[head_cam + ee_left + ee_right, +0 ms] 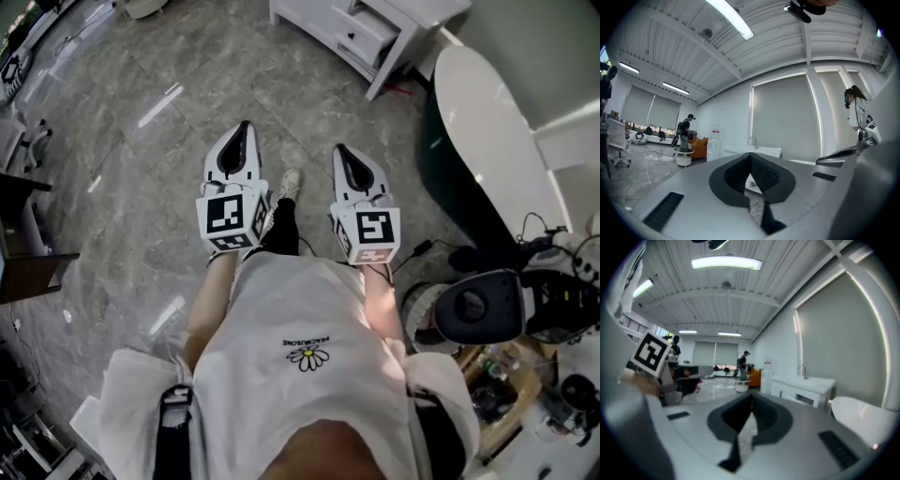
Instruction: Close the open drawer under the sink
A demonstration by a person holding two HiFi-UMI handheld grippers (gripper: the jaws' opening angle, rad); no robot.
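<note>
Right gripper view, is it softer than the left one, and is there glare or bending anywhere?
Right gripper view: yes, soft throughout, the sink cabinet smeared, the ceiling light bowed by fisheye. Left gripper view: crisper, pad texture shows on the left tongs, dark vignette at the corners. Head view: white glare streaks on the marble floor, lines curve toward the edges.

- The white cabinet (394,47) is cut off by the head view's top edge.
- In the left gripper view, the left hand-held gripper (751,155) hides its lower front.
- In the right gripper view, the drawer (805,399) is small and blurred.
</note>
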